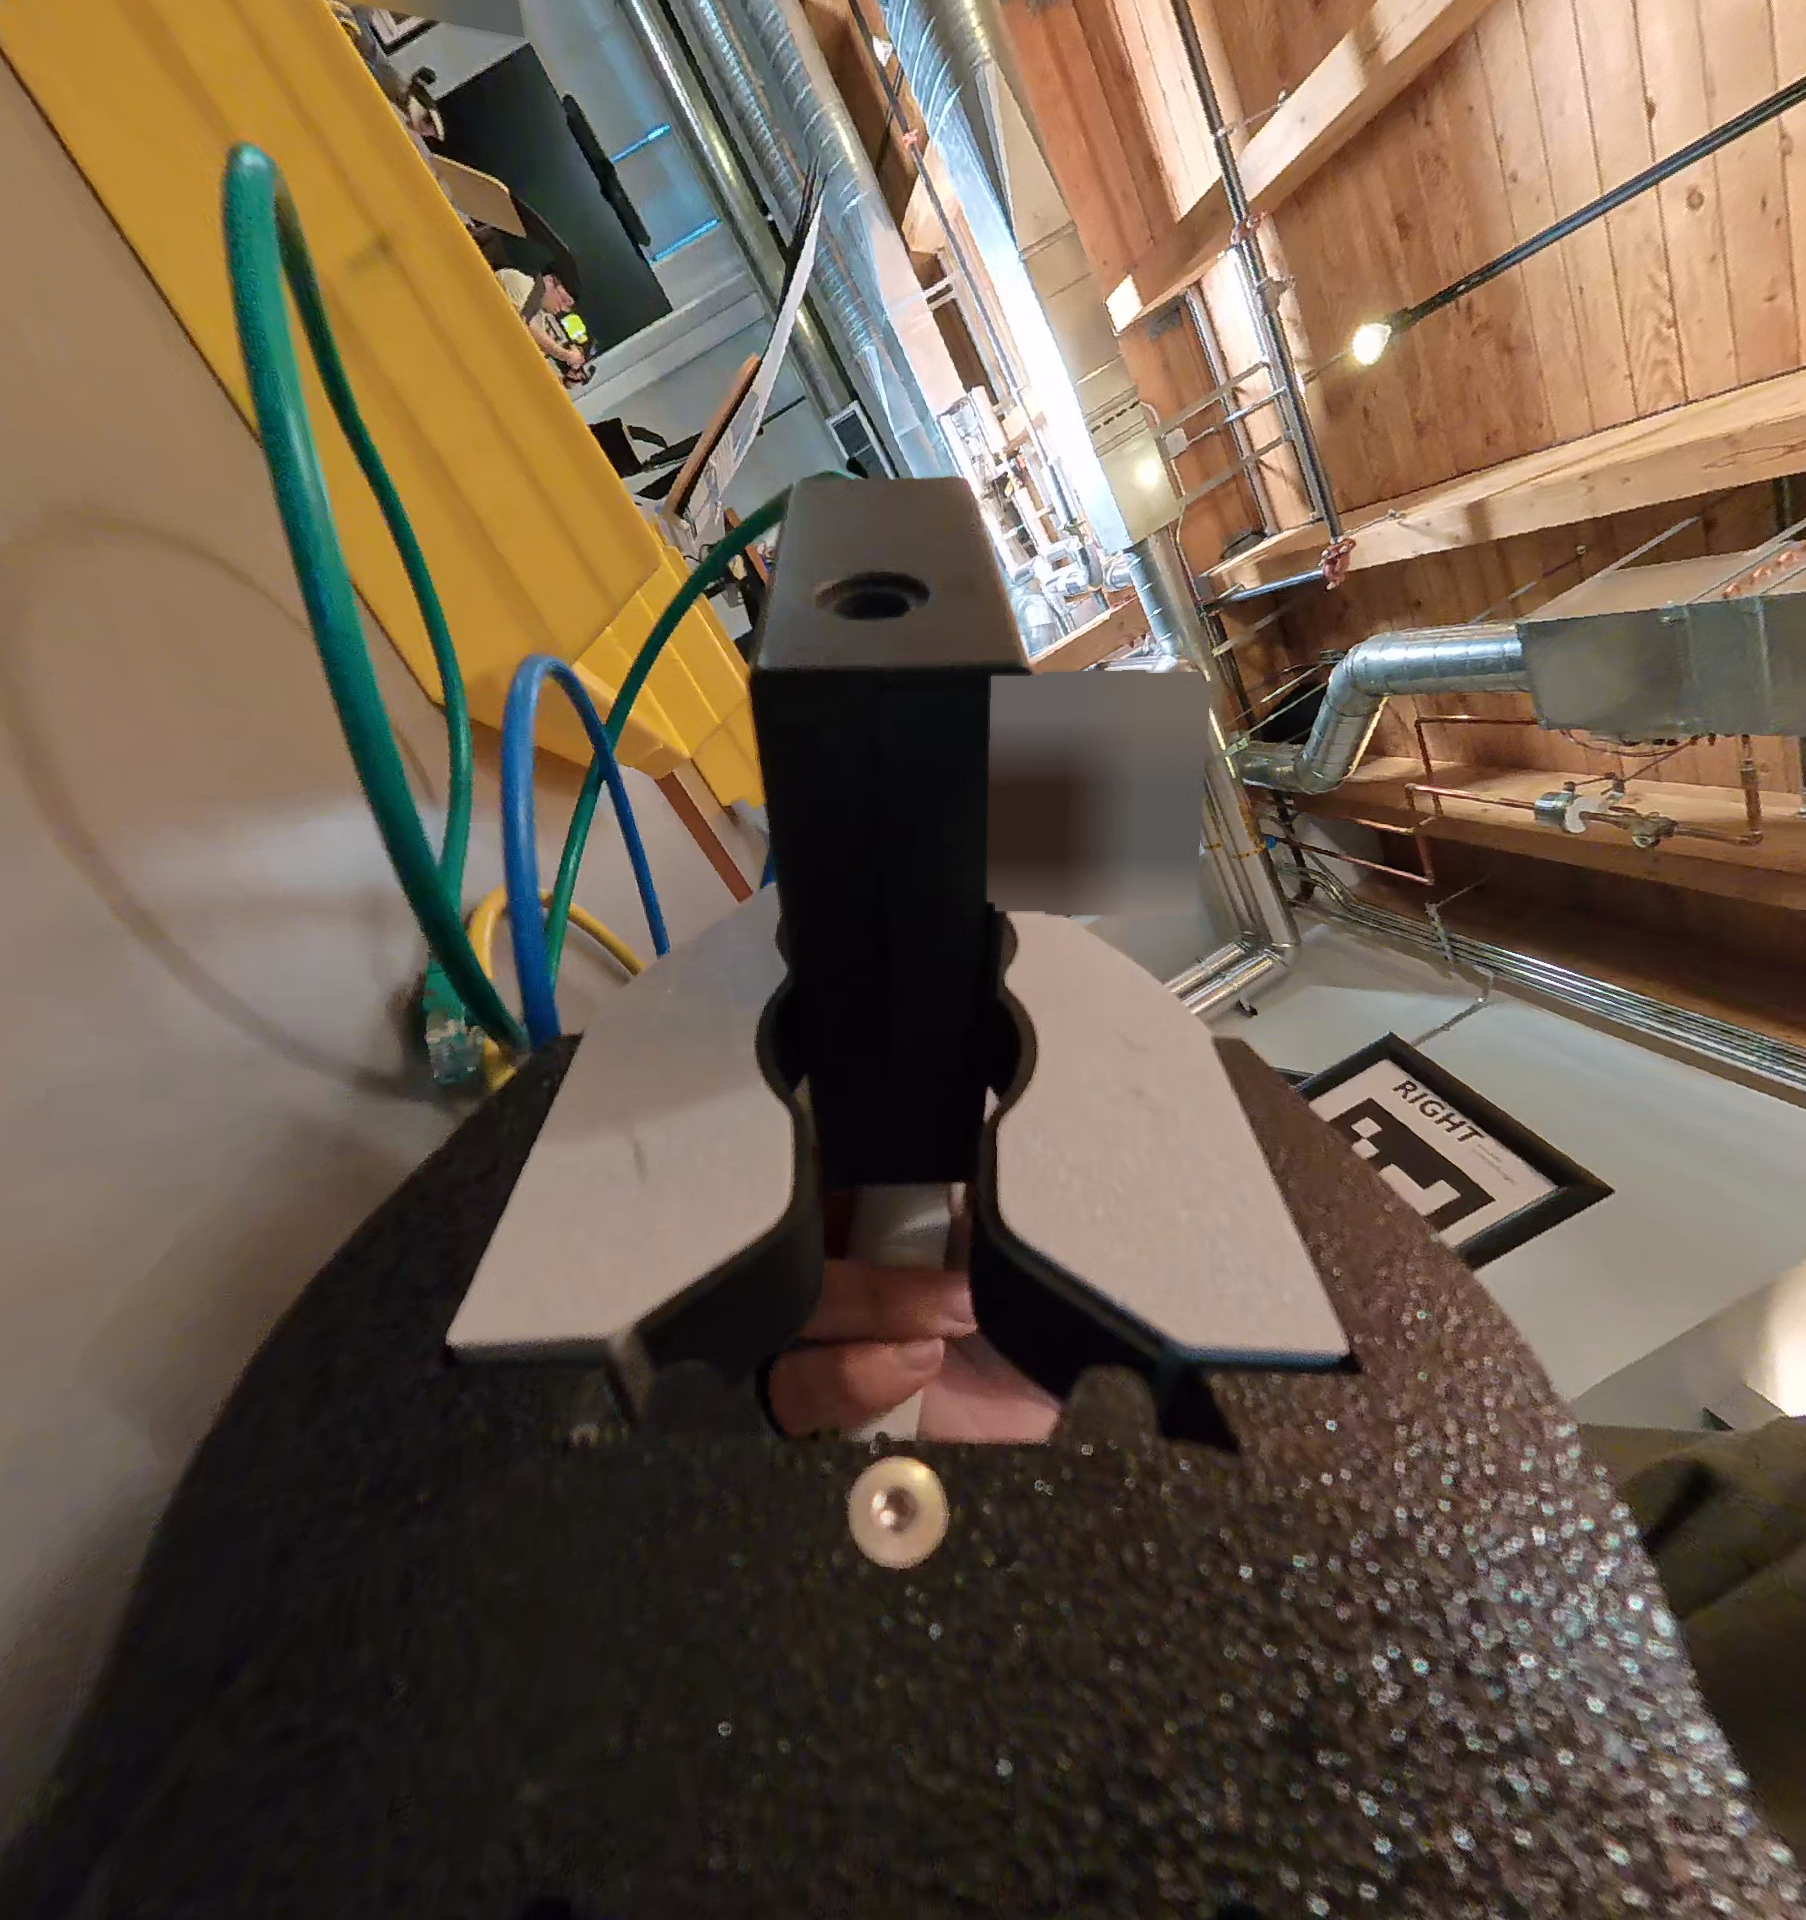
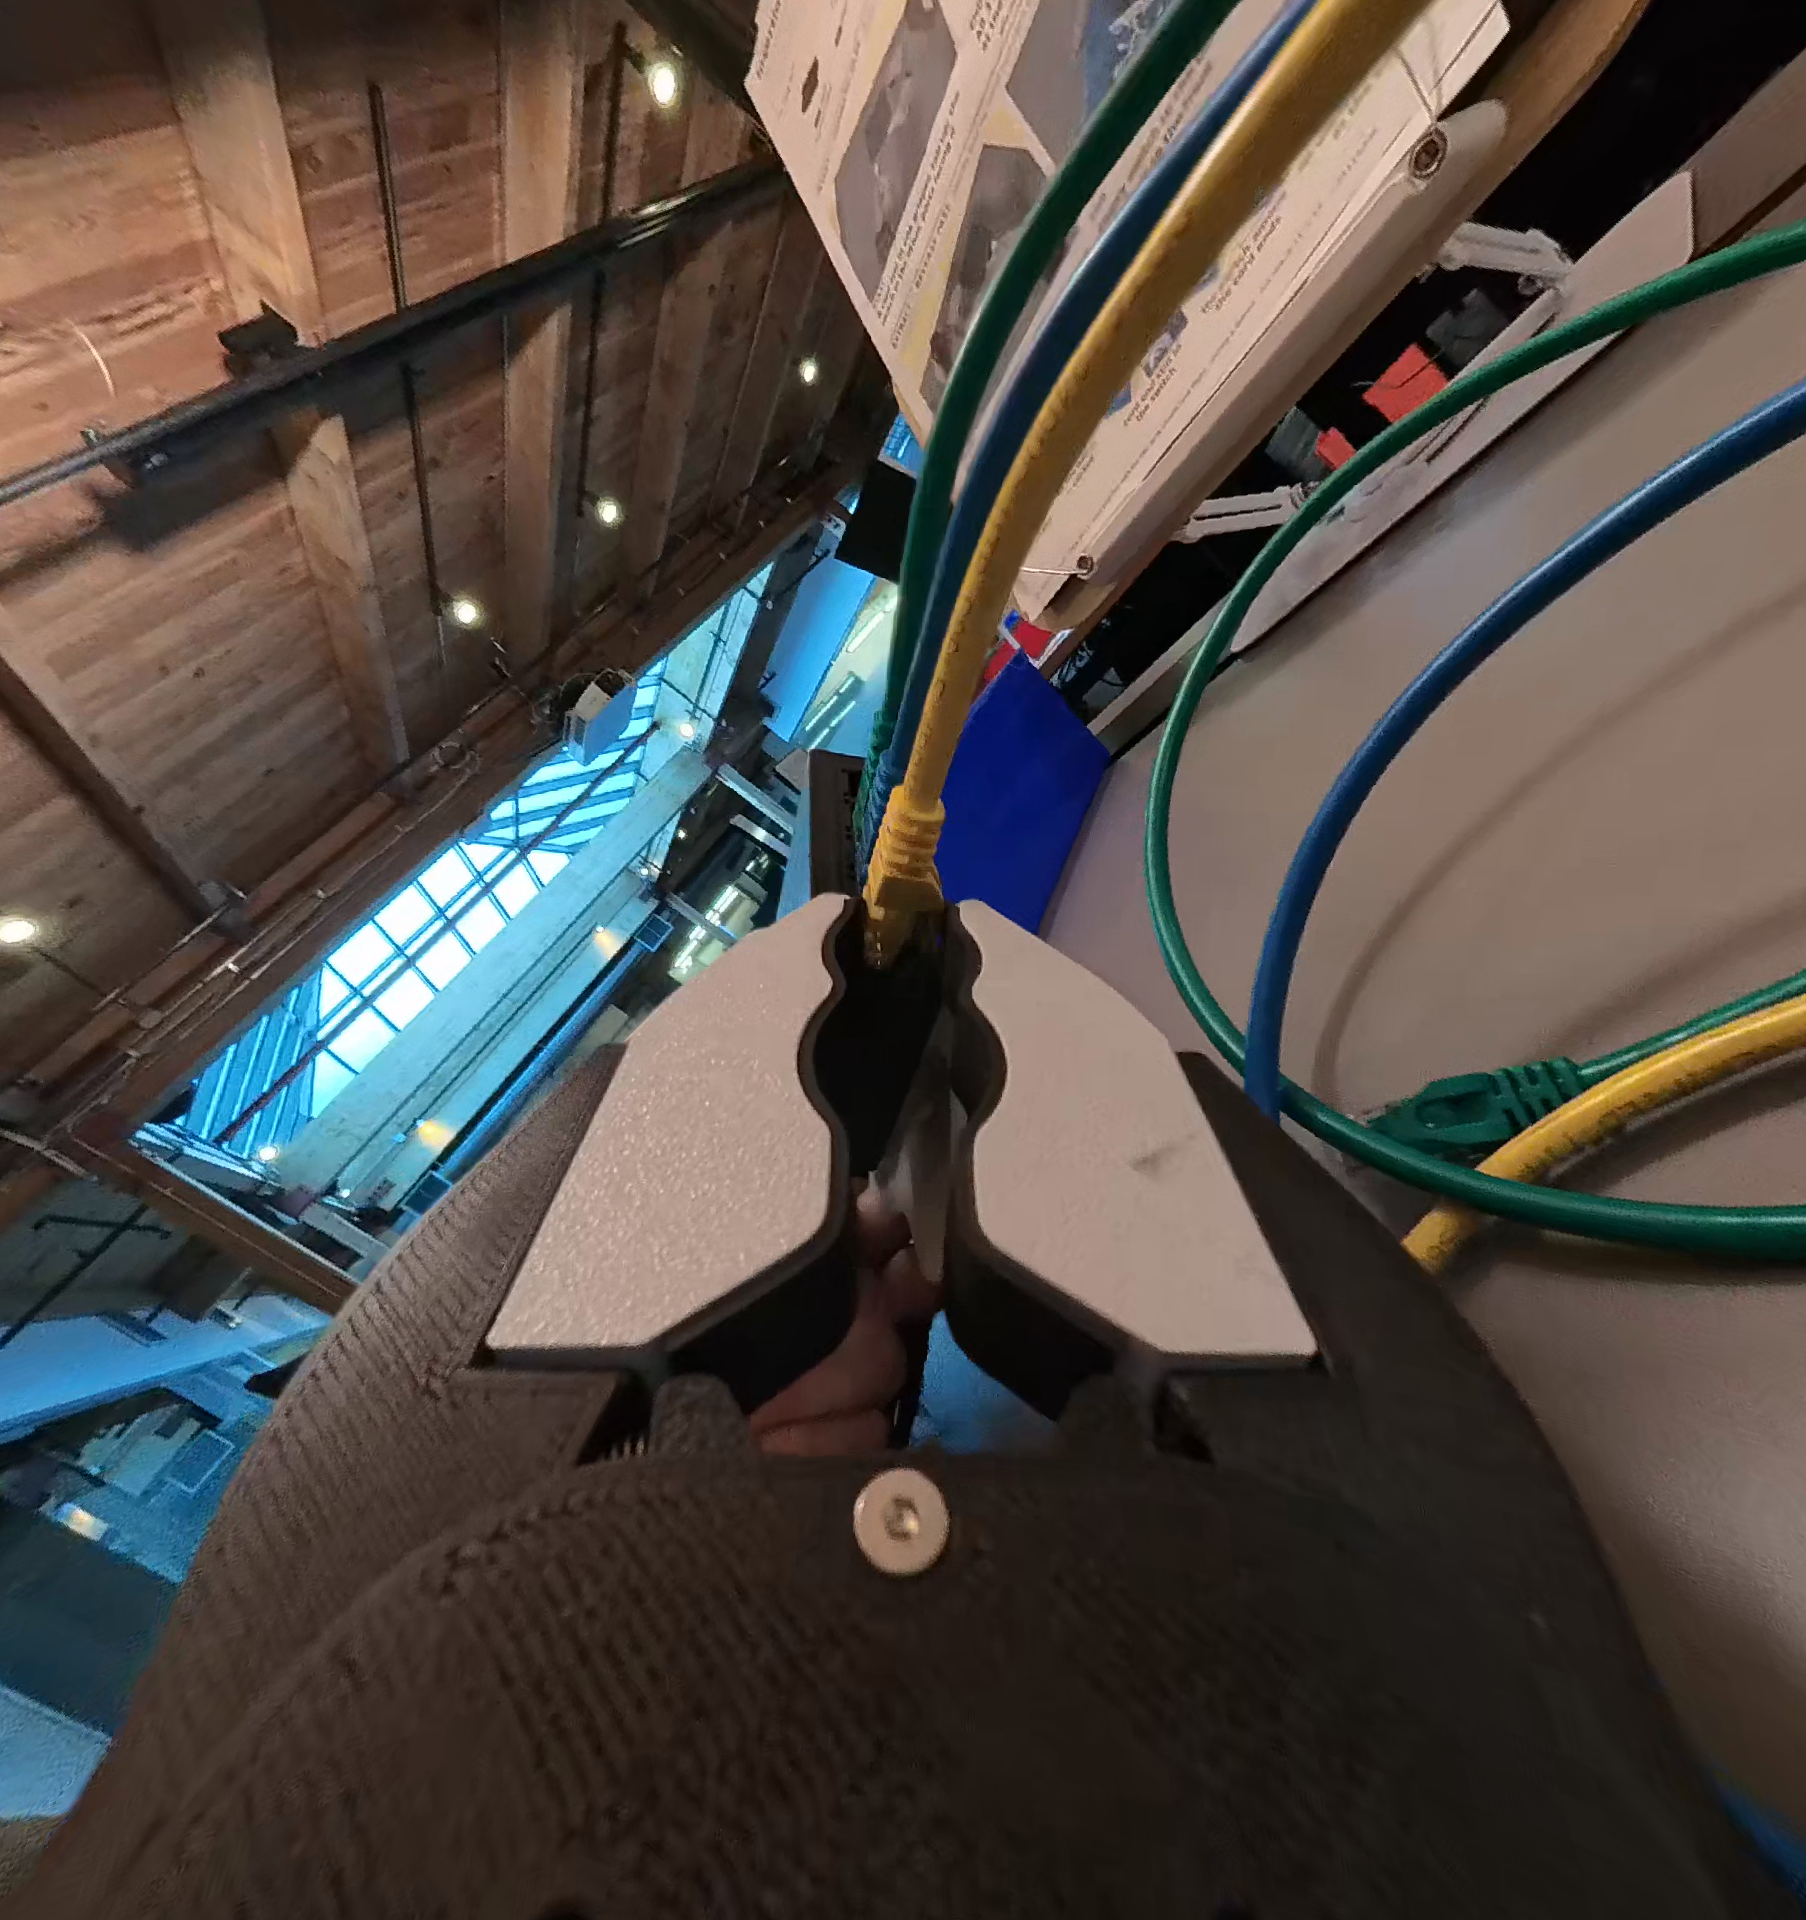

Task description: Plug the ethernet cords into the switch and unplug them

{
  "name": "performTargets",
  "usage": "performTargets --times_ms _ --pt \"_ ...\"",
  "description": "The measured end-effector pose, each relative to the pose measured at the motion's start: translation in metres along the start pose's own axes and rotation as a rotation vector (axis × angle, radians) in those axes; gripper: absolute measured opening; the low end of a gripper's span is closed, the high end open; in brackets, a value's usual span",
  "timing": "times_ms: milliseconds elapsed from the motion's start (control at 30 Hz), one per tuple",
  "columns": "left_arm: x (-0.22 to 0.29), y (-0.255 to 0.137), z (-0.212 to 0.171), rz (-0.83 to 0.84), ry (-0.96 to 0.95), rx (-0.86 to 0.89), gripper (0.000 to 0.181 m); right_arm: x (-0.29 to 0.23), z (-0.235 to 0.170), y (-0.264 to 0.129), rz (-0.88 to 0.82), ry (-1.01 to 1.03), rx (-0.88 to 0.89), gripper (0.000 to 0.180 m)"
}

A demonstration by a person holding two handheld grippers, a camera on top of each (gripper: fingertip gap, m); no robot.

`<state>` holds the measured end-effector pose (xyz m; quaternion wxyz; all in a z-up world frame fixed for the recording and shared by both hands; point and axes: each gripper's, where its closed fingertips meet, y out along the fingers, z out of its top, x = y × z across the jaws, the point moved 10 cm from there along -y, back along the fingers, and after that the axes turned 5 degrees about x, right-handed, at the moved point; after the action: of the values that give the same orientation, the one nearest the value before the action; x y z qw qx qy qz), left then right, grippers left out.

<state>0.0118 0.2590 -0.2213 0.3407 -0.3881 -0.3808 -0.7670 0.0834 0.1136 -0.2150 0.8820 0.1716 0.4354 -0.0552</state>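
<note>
In the left wrist view my left gripper (image 1: 883,935) is shut on the black switch (image 1: 878,779), which I see end-on, standing up between the fingers. Green (image 1: 286,416), blue (image 1: 520,831) and yellow (image 1: 488,925) cords loop over the table to its left, and a loose green plug (image 1: 447,1023) lies there. In the right wrist view my right gripper (image 2: 904,925) is shut on the yellow plug (image 2: 904,862) at the fingertips. The green (image 2: 992,343) and blue (image 2: 1024,416) cords run beside the yellow cord (image 2: 1086,395) to the switch (image 2: 834,821), which is mostly hidden.
The grey-beige table (image 2: 1605,831) carries cord loops and a loose green plug (image 2: 1460,1107). A board with printed sheets (image 2: 909,156) and a blue block (image 2: 1024,790) stand behind. A yellow tabletop (image 1: 359,312) is at the far left. A black-and-white marker card (image 1: 1450,1143) shows at the right.
</note>
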Motion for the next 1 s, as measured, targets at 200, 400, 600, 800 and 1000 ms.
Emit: performTargets --times_ms 200,400,600,800,1000 --pt "0.002 -0.002 0.002 0.085 0.105 0.012 0.033 -0.001 0.001 -0.001 -0.025 0.002 0.023 0.015" --pt "0.002 -0.001 0.003 0.059 0.065 0.016 0.03 -0.001 0.002 -0.002 -0.021 0.012 0.043 0.014" --pt "-0.001 -0.004 0.003 0.081 0.053 0.04 0.028 0.003 0.0 0.001 -0.022 0.073 0.012 0.014" --pt "-0.009 -0.006 -0.001 0.042 -0.061 0.121 0.027 0.004 0.004 0.005 -0.035 0.002 -0.049 0.014" --pt "0.001 -0.004 0.002 0.067 0.104 0.097 0.027 0.007 0.003 0.004 0.04 0.141 -0.018 0.013"
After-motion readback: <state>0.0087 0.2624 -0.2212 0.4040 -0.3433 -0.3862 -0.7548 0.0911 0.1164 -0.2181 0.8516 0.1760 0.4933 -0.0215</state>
